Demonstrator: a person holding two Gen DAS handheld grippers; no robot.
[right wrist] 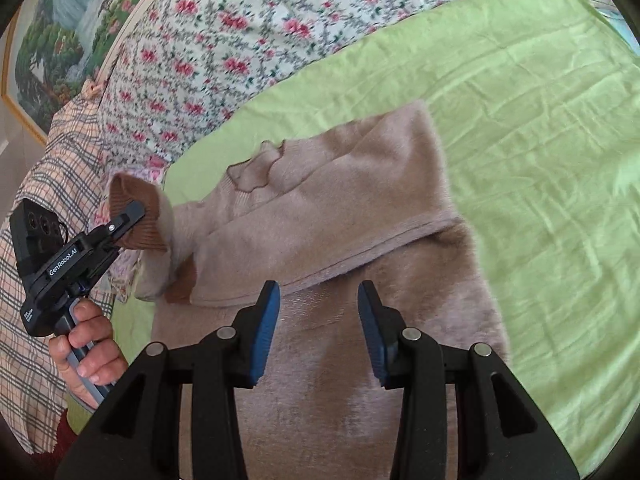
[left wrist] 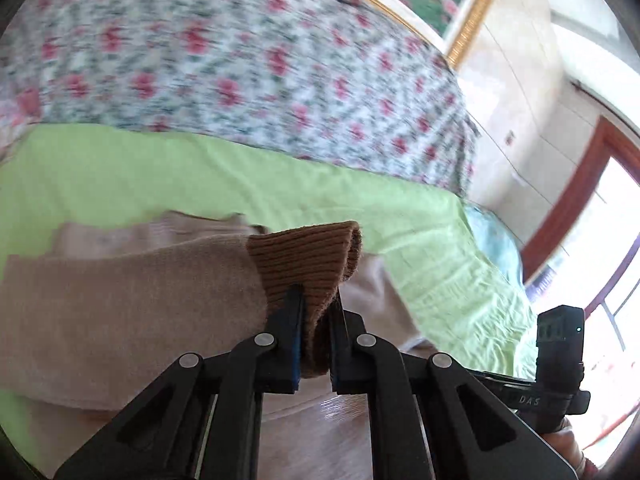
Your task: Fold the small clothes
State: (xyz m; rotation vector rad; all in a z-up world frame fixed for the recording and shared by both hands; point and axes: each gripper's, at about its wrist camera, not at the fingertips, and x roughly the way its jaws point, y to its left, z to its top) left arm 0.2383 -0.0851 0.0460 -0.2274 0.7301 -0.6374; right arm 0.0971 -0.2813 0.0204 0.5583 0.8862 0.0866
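Left tongs: clamped on the brown ribbed cuff of a sleeve, the cuff bunched between the blue pads and lifted off the bed. In the right wrist view these tongs stand off to the left of the right tongs, angled up and to the right, with the cuff draped over the fingertips. A hand wraps the grip below, fingers curled round the handle.

Right tongs: held partway apart, nothing between the pads, pointing down over the lower body of the garment and not touching it.

Garment: a beige knit sweater, lying flat directly ahead of and beneath the right tongs, partly folded, with one layer's edge running across just beyond the fingertips. A small ruffled collar shows ahead and to the left. The raised sleeve stretches away to the left of the left tongs.

Surface: a light green sheet, creased, spread over the bed under the sweater and reaching far to the right of the right tongs. Beyond it, a floral quilt with pink flowers. A plaid cloth lies behind the left tongs.

Room: a gold-framed landscape picture behind the quilt; pale wall panels and a red-brown window frame to the right of the left tongs, with bright daylight. That view is motion-blurred.
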